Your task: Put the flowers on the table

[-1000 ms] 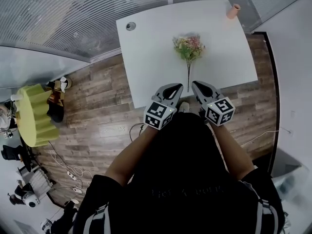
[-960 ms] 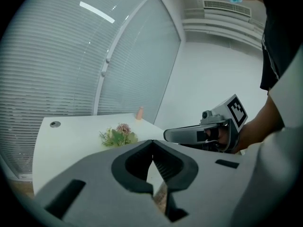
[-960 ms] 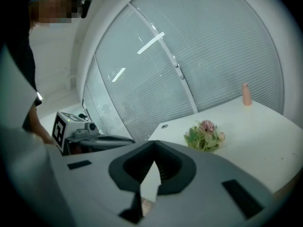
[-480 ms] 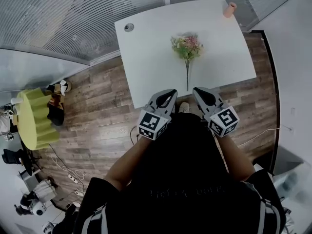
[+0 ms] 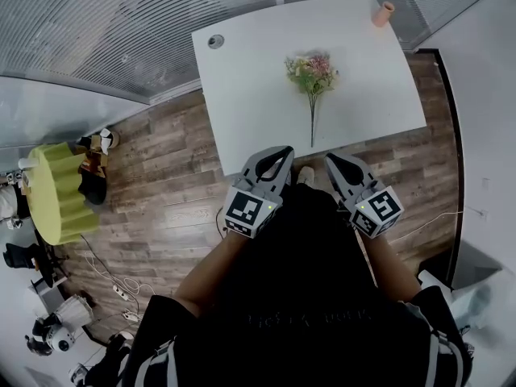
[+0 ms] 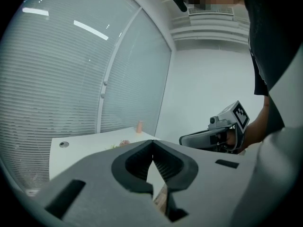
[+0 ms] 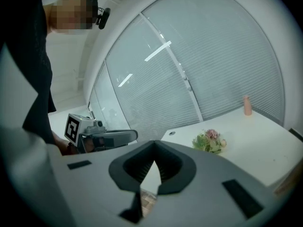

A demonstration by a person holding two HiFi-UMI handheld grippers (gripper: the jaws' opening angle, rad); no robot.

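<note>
A bunch of pink and green flowers (image 5: 312, 69) lies flat on the white table (image 5: 242, 95), its long stem pointing toward the near edge. The right gripper view shows the bunch (image 7: 209, 141) ahead on the table (image 7: 255, 141); in the left gripper view only a bit of it (image 6: 124, 143) peeks over the jaws. My left gripper (image 5: 285, 150) and right gripper (image 5: 330, 158) hover side by side just off the table's near edge, close to my body. Both are shut with nothing between the jaws. Neither touches the flowers.
A small pink vase (image 5: 385, 13) stands at the table's far right corner. A round cable hole (image 5: 215, 42) sits at the far left. Window blinds run behind the table. A yellow-green seat (image 5: 56, 192) and cables (image 5: 121, 285) are on the wooden floor at left.
Both grippers have drawn back from the table edge toward my body. The flowers lie where they were.
</note>
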